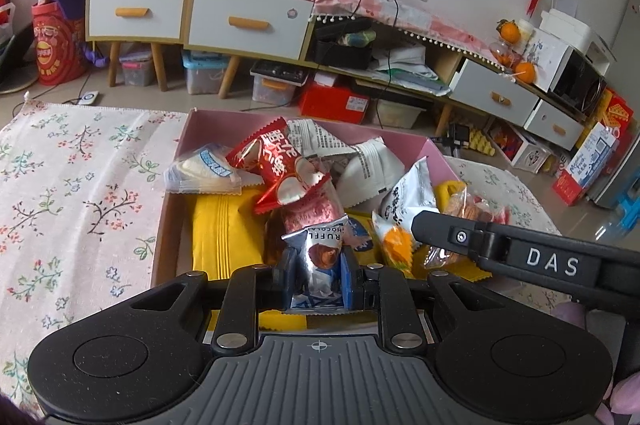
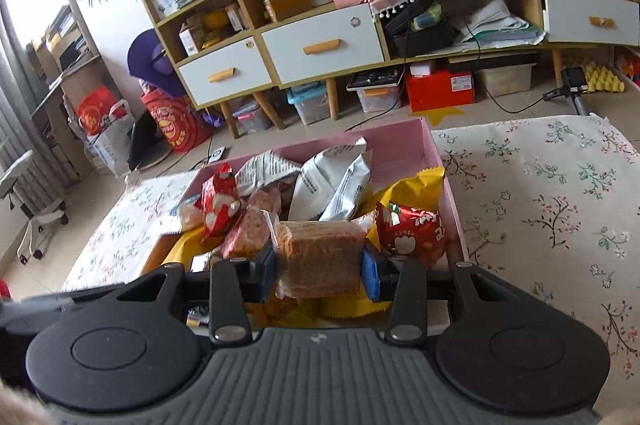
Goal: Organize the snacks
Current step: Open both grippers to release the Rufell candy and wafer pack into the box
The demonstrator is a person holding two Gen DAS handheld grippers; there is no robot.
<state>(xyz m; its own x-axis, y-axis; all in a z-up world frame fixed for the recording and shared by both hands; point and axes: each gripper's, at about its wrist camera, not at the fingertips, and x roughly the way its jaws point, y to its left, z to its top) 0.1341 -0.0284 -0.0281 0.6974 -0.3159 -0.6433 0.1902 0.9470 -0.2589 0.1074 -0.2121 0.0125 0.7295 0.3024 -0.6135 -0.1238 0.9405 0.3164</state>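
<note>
**Two snack packets held over a crowded pink box**

Floral-printed cloth (image 2: 560, 209) covers the low surface where an open pink cardboard box (image 2: 434, 153) sits heaped with snacks, a cluttered wood-and-white drawer cabinet (image 1: 248, 21) lining the wall behind. At the bottom of the left wrist view, the left gripper (image 1: 316, 275) pinches a small silver-and-blue foil chocolate packet (image 1: 320, 253) between its blue pads, held just above the pile. The right gripper (image 2: 320, 271) clamps a clear-wrapped block of brown crisp biscuits (image 2: 320, 253) by its two sides, also over the box.

Risks appear close at hand. The biscuit block looks brittle and could crack under a harder squeeze. The foil packet is slick and gripped low on its body, so a tilt might let it slide out. The right tool's black finger (image 1: 440, 225) reaches across near the left one, beside an orange-printed white pouch (image 1: 404, 217); the two could collide if both move inward together. A red apple-printed foil bag (image 1: 276, 161) and a clear-wrapped white cake (image 1: 204, 169) perch on the heap, the cake hanging over the box's left wall, and a nudge may tip them out.

Open cloth lies bare to the left and right of the box, giving room to set things down; the box's far wall sits near the surface's edge, floor beyond.
</note>
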